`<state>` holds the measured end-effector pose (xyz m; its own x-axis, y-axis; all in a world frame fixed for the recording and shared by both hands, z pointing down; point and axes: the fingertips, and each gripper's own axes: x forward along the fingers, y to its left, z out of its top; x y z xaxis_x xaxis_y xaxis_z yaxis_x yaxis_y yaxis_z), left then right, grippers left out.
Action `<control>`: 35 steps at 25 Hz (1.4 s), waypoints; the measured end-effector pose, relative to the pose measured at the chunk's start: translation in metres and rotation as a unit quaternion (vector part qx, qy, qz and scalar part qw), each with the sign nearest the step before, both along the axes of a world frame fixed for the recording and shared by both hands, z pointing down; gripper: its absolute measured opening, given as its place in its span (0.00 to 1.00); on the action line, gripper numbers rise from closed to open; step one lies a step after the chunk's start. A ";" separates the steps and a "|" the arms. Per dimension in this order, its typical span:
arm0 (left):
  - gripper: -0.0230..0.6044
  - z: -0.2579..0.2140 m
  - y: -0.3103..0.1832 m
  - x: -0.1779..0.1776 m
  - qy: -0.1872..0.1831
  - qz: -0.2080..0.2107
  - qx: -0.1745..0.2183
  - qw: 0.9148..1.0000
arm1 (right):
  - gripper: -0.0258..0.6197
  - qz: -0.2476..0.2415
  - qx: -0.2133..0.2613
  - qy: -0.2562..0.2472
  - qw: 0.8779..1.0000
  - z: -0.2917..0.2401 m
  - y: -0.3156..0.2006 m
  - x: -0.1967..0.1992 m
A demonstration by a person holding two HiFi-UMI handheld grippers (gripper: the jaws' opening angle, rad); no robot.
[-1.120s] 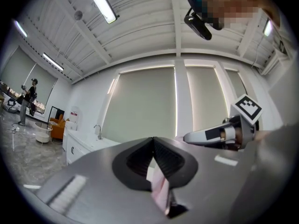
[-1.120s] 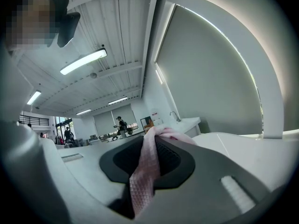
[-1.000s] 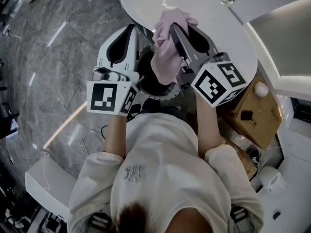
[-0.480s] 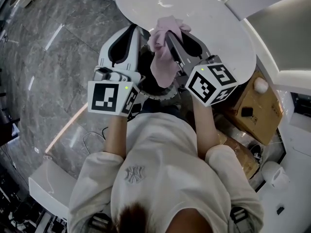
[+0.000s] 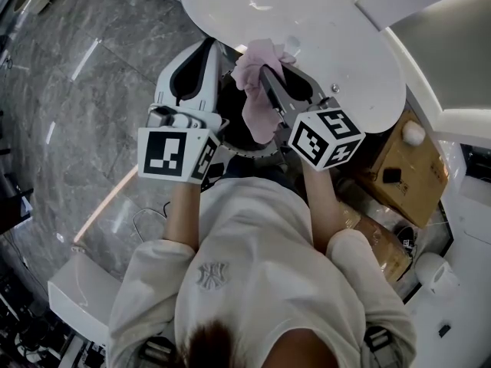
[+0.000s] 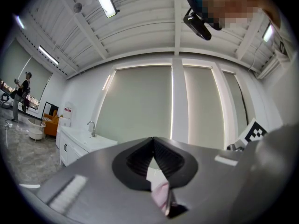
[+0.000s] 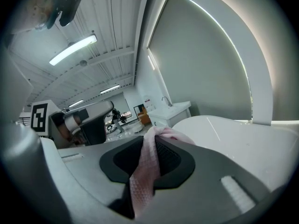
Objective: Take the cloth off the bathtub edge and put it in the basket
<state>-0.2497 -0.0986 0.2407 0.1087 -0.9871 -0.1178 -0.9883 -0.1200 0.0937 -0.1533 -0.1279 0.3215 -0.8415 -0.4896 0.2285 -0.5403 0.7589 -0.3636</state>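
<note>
Left hand-held gripper (image 6: 153,140) hovers with its 2 jaws pressed together, nothing between them. Just right of it, the pink cloth (image 5: 257,102) dangles above the dark basket (image 5: 253,150), pinched tight in the right hand-held gripper (image 7: 153,141). The white bathtub (image 5: 322,44) sits beyond.

Seemingly a bathroom-fittings showroom rather than a home: a glossy white oval bathtub (image 5: 307,29) stands on a veined grey marble floor (image 5: 92,90); a white vanity counter with a chrome tap (image 6: 79,141) lines one wall; long tube lights (image 6: 105,1) hang under a bare ribbed white ceiling (image 6: 154,27); an orange armchair (image 6: 52,123) sits beyond.
</note>
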 end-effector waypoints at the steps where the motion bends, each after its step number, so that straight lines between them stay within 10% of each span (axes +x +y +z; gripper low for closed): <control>1: 0.11 0.000 0.000 0.000 -0.001 0.001 0.000 1.000 | 0.14 0.000 -0.002 0.003 1.000 0.004 0.001 0.001; 35: 0.11 0.017 -0.011 0.016 -0.002 0.022 -0.024 0.999 | 0.15 -0.015 -0.083 0.093 0.992 0.131 0.039 0.011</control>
